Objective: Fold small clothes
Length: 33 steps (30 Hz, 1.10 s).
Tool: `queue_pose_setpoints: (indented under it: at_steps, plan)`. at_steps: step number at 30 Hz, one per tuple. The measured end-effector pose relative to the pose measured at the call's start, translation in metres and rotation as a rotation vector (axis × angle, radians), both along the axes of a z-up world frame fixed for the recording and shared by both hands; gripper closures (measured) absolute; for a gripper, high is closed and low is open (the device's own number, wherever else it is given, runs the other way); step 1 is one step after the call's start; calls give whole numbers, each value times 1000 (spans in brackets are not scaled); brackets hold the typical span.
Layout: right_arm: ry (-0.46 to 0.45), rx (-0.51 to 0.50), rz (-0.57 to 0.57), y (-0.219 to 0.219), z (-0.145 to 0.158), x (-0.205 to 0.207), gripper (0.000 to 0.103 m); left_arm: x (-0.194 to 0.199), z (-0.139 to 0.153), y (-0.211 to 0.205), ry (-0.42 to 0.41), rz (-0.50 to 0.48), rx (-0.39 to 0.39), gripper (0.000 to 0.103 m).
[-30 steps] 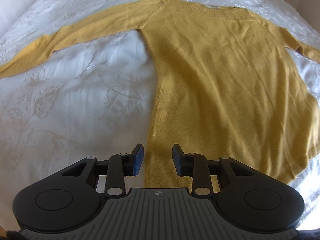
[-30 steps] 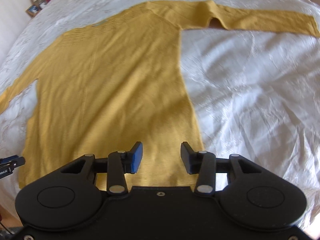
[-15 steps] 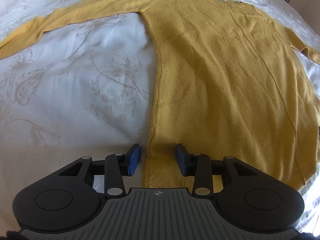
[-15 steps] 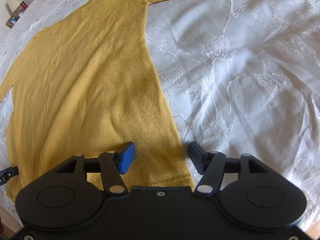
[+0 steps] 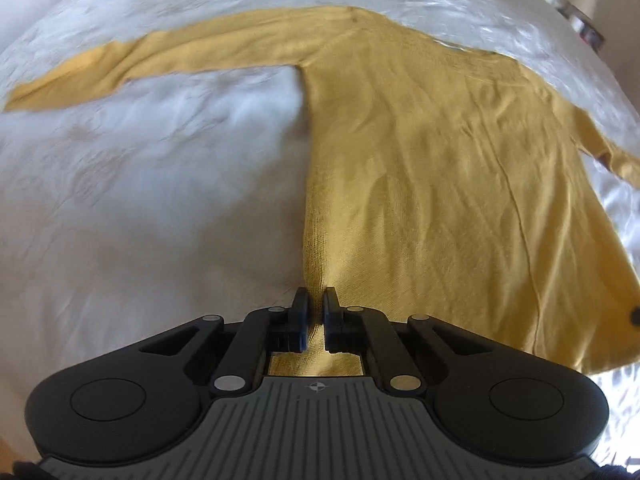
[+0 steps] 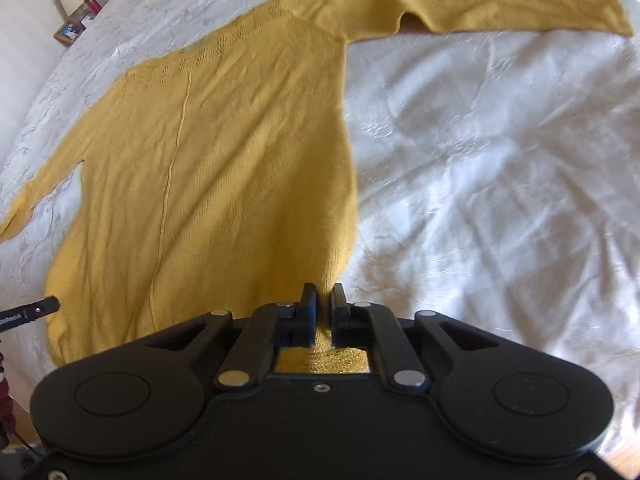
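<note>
Both claws pinch the near hem corners of a sweater spread flat on a bed.

The left claw is closed on the sweater at its near left corner, and the right claw is clamped on the near right corner. To fold well, I would lift both corners together, level, and carry the hem toward the far neckline without stretching. The mustard knit is soft and limp, with a raised centre seam and long sleeves outspread; the bedspread is white, embroidered and creased.
</note>
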State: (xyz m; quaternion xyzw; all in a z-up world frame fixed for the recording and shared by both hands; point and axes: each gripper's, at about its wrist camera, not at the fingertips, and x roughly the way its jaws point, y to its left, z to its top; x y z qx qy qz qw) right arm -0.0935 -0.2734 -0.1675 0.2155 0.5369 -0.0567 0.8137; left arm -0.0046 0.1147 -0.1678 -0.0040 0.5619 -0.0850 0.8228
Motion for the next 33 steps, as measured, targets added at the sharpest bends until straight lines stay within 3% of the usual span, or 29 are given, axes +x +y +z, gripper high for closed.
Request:
queue_pose_setpoints:
  at_steps: [2, 6, 8, 10, 12, 15, 16, 17, 18, 21, 25, 33]
  plan:
    - [28, 2, -24, -7, -4, -7, 91, -1, -9, 9, 42, 27, 13, 96]
    - [156, 7, -46, -16, -41, 1, 93, 5, -39, 8, 119, 4, 105, 96]
    - [182, 22, -42, -20, -48, -1, 92, 6, -36, 3, 106, -7, 146, 94]
    - [160, 21, -44, -21, -40, -3, 82, 6, -20, -3, 70, 4, 157, 94]
    - [124, 24, -62, -27, -30, -6, 79, 4, 0, -10, 39, 9, 147, 92]
    - [71, 65, -112, -43, -20, -10, 39, 5, 29, -35, -33, -4, 121, 73]
    - [51, 77, -128, -48, -18, -10, 33, 6, 36, -45, -64, -9, 104, 65]
    - [28, 86, -147, -55, -15, -9, 33, 10, 41, -57, -87, -13, 91, 56]
    - [8, 93, -169, -63, -12, -4, 33, 14, 44, -69, -103, -15, 81, 54]
    - [-40, 119, -232, -87, -7, 7, 25, 32, 43, -105, -110, -21, 41, 53]
    - [-104, 118, -292, -125, 4, 26, 22, 53, 33, -145, -41, -46, -57, 53]
    - [-211, -2, -365, -228, 22, 68, 18, 72, 15, -200, -22, -61, 8, 53]
